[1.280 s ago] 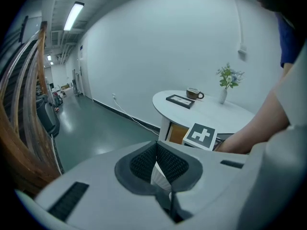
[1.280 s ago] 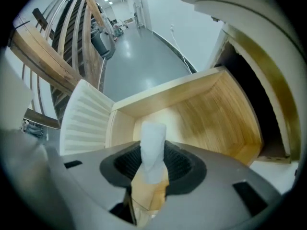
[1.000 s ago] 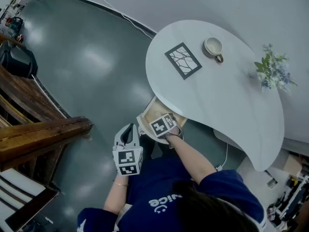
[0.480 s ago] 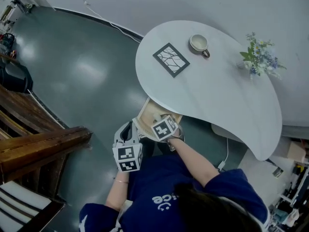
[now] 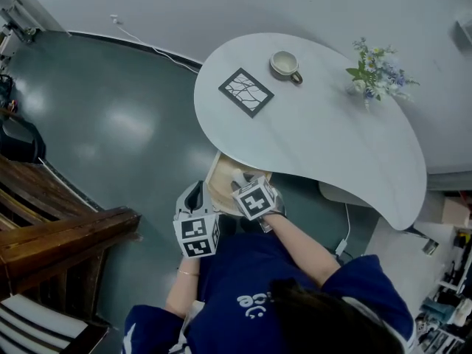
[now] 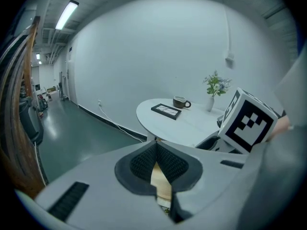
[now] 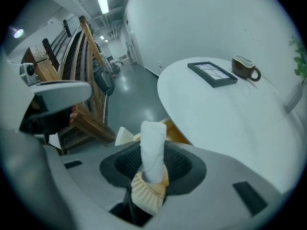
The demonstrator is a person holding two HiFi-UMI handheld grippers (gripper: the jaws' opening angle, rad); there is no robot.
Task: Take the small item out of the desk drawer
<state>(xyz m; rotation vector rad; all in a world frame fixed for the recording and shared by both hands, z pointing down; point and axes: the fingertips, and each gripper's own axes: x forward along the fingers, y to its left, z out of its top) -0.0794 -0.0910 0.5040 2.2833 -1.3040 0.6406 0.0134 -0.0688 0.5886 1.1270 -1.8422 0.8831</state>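
The right hand-held gripper is clamped on the small white item, above the open drawer under the worktop's near edge. The left hand-held gripper's jaws are together.

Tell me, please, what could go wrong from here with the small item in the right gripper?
The right gripper pinches the small white item low down, its top standing free, so it might slip or twist. The open drawer lies partly under the table edge, so lifting could bump that edge.
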